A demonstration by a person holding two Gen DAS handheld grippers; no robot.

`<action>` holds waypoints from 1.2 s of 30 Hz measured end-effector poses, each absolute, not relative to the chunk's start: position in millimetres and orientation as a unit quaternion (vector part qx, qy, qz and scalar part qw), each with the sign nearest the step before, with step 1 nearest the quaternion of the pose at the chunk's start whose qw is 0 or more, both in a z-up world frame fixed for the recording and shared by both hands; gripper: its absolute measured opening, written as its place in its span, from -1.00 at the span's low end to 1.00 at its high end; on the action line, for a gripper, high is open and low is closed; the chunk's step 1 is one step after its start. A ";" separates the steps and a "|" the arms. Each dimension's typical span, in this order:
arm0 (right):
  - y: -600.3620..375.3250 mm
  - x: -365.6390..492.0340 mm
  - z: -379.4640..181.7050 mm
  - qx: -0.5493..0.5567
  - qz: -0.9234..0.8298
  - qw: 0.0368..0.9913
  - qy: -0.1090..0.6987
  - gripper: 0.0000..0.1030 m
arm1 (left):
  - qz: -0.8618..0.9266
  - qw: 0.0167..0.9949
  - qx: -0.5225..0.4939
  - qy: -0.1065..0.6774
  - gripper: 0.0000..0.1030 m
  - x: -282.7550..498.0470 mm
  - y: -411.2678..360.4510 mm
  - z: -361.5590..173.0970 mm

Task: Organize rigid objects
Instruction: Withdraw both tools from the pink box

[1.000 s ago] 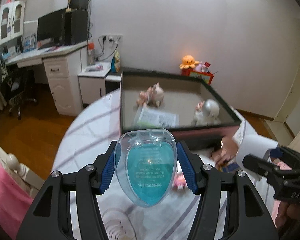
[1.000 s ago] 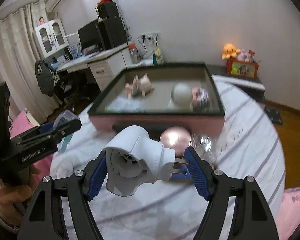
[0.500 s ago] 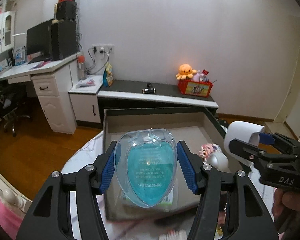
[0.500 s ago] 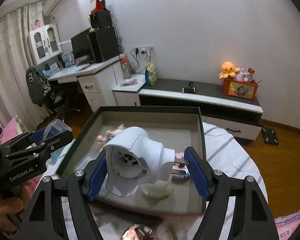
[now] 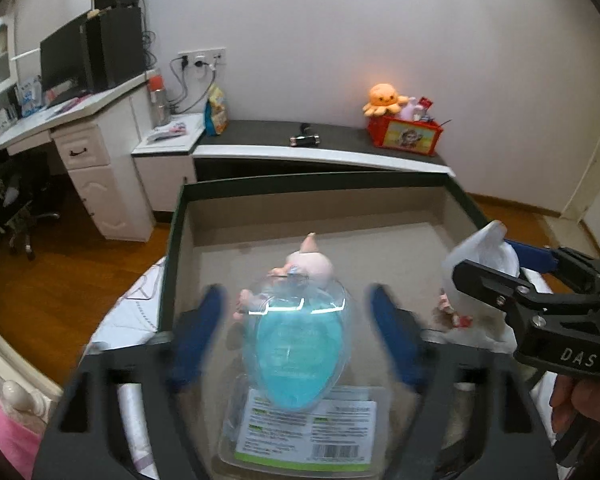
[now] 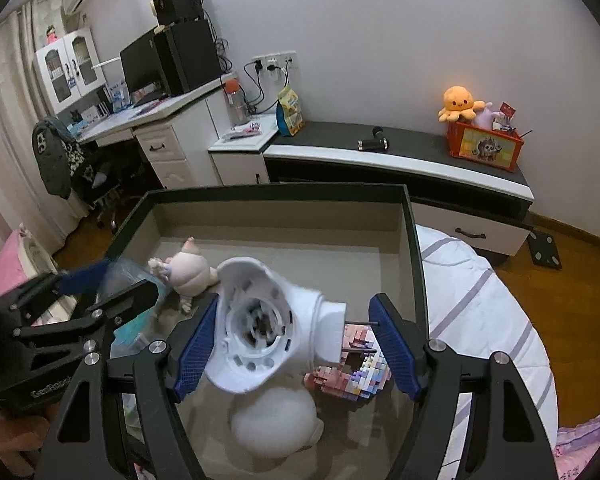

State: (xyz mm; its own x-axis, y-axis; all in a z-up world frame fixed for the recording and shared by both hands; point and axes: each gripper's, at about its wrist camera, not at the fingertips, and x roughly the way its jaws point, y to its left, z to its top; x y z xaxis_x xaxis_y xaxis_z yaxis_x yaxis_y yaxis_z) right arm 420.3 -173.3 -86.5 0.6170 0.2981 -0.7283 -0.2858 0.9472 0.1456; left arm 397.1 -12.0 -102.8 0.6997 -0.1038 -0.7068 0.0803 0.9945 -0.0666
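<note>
The left gripper has just been opening: its blue fingers stand wide and blurred, with clear gaps on both sides of the heart-shaped clear case with the teal insert that sits between them. Nothing presses on the case; whether it already rests on the flat labelled packet just below it cannot be told. The packet's near edge is cut off behind the gripper body.

The right gripper has also just been opening. The white plastic housing lies between its fingers: the left finger sits just beside or against its rim, too close to tell, and the right finger stands apart from the housing's stub end, so the grip is released. From the left wrist view only a blurred white edge of the housing shows.

Under the housing sit a pale round object, partly covered, and a pink and lilac block model, partly hidden behind the stub and right finger.

Just beyond both pairs of fingers a pink pig figure lies in the dark-rimmed box. All these things are inside the box, which rests on a striped bed.
</note>
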 end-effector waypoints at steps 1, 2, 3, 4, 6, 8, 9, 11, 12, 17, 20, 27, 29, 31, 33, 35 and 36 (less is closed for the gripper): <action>-173.9 418.9 -87.3 0.006 0.159 0.900 0.406 0.60 | -0.043 0.925 -0.015 0.377 0.96 393.5 -10.4 -100.8; -174.9 417.2 -87.4 0.006 0.156 0.901 0.405 0.61 | -0.042 0.928 -0.016 0.369 0.99 389.7 -8.8 -98.4; -176.0 415.8 -87.5 0.007 0.154 0.901 0.406 0.66 | -0.042 0.930 -0.018 0.365 0.99 387.1 -7.2 -95.9; -178.2 413.2 -86.8 0.010 0.149 0.902 0.406 0.68 | -0.040 0.931 -0.019 0.362 0.99 382.9 -5.1 -93.4; -183.5 406.2 -83.4 0.018 0.137 0.906 0.400 0.73 | -0.034 0.933 -0.019 0.357 0.99 376.1 -2.2 -89.2; -188.0 400.4 -78.3 0.022 0.126 0.909 0.397 0.73 | -0.031 0.935 -0.023 0.352 0.99 367.5 1.9 -84.3; -189.7 396.0 -74.8 0.024 0.123 0.910 0.394 0.73 | -0.029 0.936 -0.026 0.349 0.99 362.8 3.6 -82.1; -193.8 383.0 -65.8 0.030 0.120 0.915 0.384 0.73 | -0.027 0.939 -0.033 0.342 0.99 350.1 9.0 -76.6; -194.6 377.4 -61.3 0.033 0.121 0.916 0.380 0.73 | -0.026 0.940 -0.036 0.338 0.99 343.2 11.7 -73.9; -197.5 339.3 -41.3 0.041 0.124 0.925 0.356 0.73 | -0.025 0.945 -0.044 0.325 0.99 311.2 19.5 -63.1; -198.0 315.9 -32.8 0.044 0.124 0.930 0.344 0.73 | -0.025 0.946 -0.045 0.319 0.99 290.2 21.2 -56.8; -199.3 267.3 -22.8 0.043 0.122 0.936 0.326 0.73 | -0.020 0.949 -0.048 0.312 0.99 248.1 24.5 -49.2; -200.3 254.8 -23.7 0.046 0.124 0.936 0.326 0.73 | -0.018 0.949 -0.050 0.310 0.99 235.3 26.1 -48.7; -200.2 244.0 -26.2 0.046 0.121 0.936 0.327 0.73 | -0.015 0.949 -0.049 0.310 0.99 225.5 24.9 -47.7; -200.6 234.9 -29.7 0.048 0.118 0.936 0.328 0.73 | -0.013 0.950 -0.049 0.309 0.99 216.5 23.9 -46.6; -200.9 224.1 -33.4 0.051 0.116 0.935 0.332 0.73 | -0.012 0.949 -0.050 0.311 0.99 207.5 24.0 -46.0; -201.1 220.2 -35.0 0.052 0.116 0.934 0.333 0.73 | -0.013 0.949 -0.051 0.311 0.99 205.5 23.6 -45.6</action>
State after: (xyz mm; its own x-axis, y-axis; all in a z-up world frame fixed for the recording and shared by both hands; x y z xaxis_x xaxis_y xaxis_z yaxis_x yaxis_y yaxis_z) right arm 220.2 -201.1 -35.0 0.7519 0.2512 -0.6095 -0.1823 0.9677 0.1739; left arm 205.5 23.6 -45.6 0.8062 -0.0561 -0.5890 -0.0077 0.9944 -0.1054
